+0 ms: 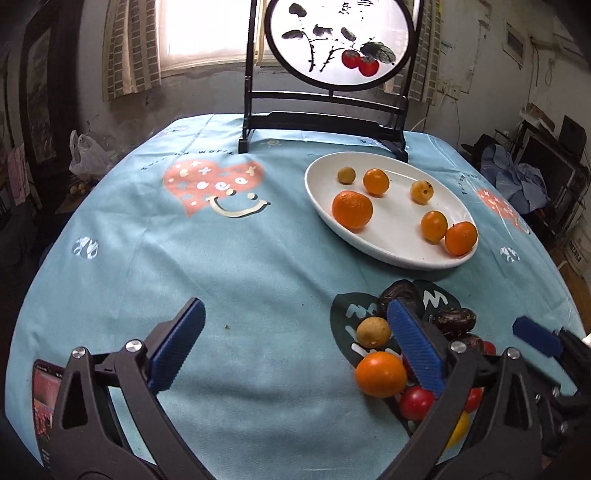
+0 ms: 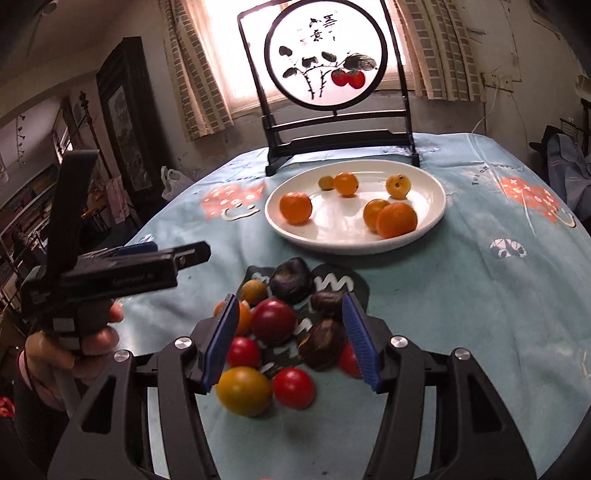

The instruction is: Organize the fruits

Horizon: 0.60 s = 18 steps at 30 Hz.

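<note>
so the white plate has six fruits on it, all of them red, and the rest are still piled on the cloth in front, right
Not quite. The white plate does hold six fruits, but none is red: four are orange and two are smaller and yellowish, as the left wrist view shows. The rest are still piled on the cloth in front, where the red ones lie.

It was a lived-in home: a curtained window (image 1: pixel 201 33) stood behind a painted round screen (image 2: pixel 325 59), a cartoon-print cloth covered the surface (image 1: pixel 221 258), and crowded shelves (image 2: pixel 26 210) and heaped clothes (image 1: pixel 517 181) lined scuffed walls.
</note>
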{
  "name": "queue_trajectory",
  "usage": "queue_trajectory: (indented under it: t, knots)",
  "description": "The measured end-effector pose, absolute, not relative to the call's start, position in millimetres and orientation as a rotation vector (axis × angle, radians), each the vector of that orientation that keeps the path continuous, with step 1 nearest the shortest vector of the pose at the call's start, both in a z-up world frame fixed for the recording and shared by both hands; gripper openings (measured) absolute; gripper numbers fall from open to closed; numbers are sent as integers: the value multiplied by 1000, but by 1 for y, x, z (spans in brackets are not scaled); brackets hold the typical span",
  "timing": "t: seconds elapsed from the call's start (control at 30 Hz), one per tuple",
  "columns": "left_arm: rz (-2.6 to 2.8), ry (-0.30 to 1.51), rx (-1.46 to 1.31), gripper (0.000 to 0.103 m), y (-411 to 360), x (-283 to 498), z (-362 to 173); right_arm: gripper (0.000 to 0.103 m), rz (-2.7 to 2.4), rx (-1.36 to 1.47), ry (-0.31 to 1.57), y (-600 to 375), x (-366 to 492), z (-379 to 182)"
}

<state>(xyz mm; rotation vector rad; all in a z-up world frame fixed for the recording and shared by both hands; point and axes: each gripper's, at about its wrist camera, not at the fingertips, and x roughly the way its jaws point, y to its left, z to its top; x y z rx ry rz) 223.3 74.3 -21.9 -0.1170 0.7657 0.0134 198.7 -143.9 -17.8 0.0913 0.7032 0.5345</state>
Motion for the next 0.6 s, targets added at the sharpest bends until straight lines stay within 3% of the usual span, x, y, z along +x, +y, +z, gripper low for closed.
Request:
queue_trajectory:
  t: [0.4,0.6]
  knots:
    - [66,803,-154,101,90,219,-30,59,727,-128,718,-107,160,-28]
    - [89,823,-158,101,97,222,-35,58,730,-443,725,-78,157,-42]
